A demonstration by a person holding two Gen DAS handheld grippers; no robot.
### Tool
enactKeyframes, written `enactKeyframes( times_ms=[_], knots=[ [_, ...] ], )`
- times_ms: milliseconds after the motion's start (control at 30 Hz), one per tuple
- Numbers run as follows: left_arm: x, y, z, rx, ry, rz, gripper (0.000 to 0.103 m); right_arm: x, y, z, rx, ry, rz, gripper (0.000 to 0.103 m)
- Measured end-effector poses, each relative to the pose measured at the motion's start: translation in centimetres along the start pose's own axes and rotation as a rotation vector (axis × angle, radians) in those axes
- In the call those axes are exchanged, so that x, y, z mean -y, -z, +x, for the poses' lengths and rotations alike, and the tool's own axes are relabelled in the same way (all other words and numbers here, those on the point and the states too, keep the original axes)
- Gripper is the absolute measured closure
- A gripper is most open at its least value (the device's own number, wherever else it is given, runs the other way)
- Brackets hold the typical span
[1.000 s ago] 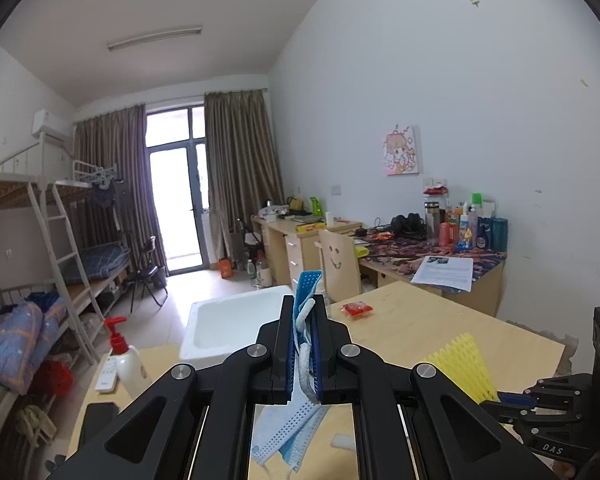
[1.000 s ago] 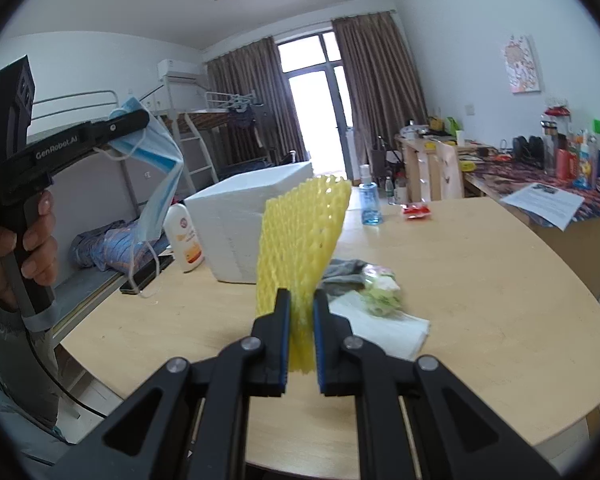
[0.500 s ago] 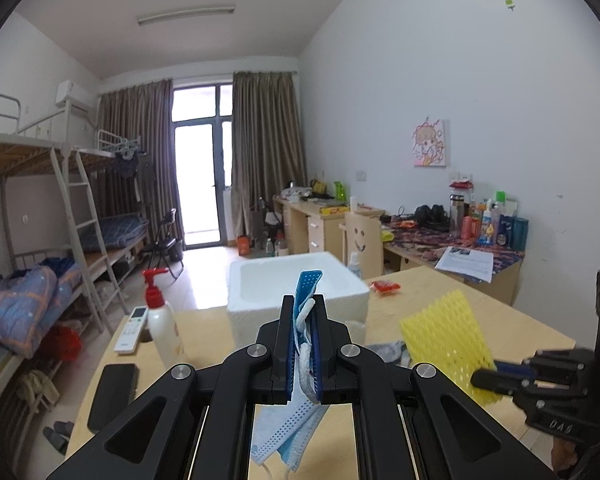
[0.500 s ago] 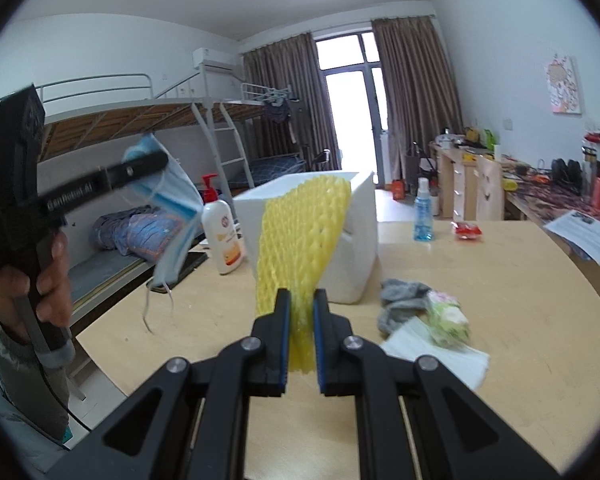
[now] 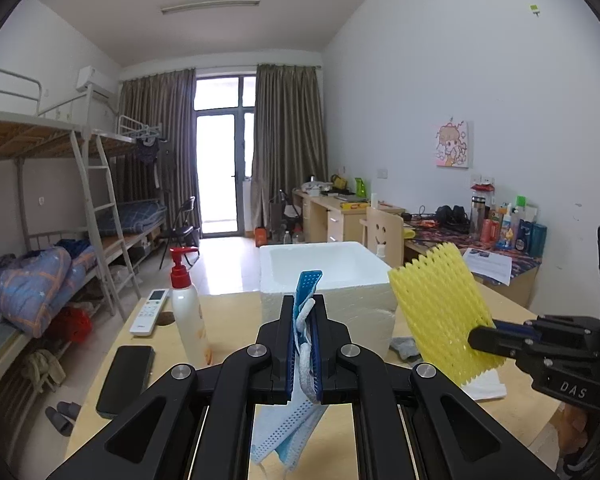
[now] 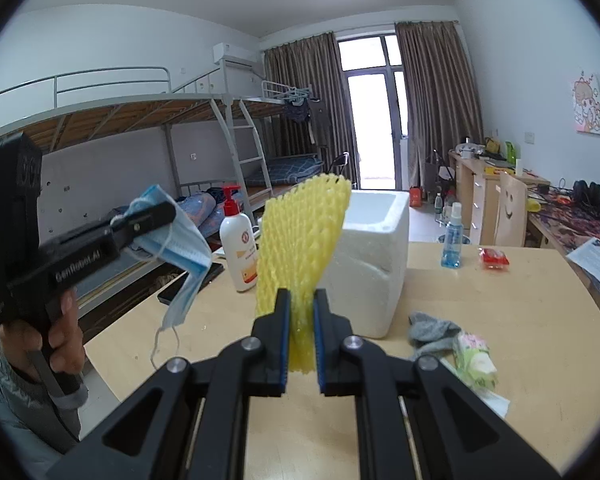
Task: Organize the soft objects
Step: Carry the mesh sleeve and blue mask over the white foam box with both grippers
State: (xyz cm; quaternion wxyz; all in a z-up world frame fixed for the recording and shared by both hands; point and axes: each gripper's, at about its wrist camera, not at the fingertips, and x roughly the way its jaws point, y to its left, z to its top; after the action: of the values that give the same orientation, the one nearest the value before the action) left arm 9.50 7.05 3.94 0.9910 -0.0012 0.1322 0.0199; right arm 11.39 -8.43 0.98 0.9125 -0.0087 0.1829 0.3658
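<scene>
Notably, both grippers were loaded and held in the air above the table (image 6: 480, 312). Left gripper (image 5: 303, 344): jaws clamped on a blue face mask (image 5: 288, 436), most of it hanging limp below the fingers, ear loops dangling free. Right gripper (image 6: 300, 340): jaws closed on the lower edge of a yellow foam net (image 6: 300, 240), which stood upright above the pads and leaned slightly.

White foam box (image 6: 374, 264) sat open-topped on the table ahead of both tools, near the pump bottle (image 6: 240, 248). Grey sock (image 6: 432, 332) and a tissue pack (image 6: 476, 360) lay on the table to the right of the box, not yet collected.

Judged step: carrying both soft items toward the box for drop-off.

Risks noted:
- Mask loops hung low; could snag on the box rim or the pump bottle and drag the mask out short of the opening
- Both tools close together; could foul each other over the box mouth
- Net springy and held by one edge only; on release it might catch the rim and tip outside
- Box light; a knock from either tool could shift it
</scene>
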Motion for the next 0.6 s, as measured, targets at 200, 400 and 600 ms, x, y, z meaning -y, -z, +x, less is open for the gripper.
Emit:
enactKeyframes(
  times_ms=[200,400,600],
  knots=[
    [-0.4,-0.6,0.7,0.001,-0.001,-0.003,0.096,0.3,-1.1,1.0,-0.004,0.001,-0.008,0.089],
    [-0.9,-1.5,1.4,0.007,-0.004,-0.011,0.096,0.4,-2.2,1.6,-0.007,-0.001,-0.019,0.089],
    [-1.1,-2.9,2.4,0.013,-0.008,-0.008,0.096,1.0,-3.3,2.6,-0.007,0.000,-0.019,0.089]
  ],
)
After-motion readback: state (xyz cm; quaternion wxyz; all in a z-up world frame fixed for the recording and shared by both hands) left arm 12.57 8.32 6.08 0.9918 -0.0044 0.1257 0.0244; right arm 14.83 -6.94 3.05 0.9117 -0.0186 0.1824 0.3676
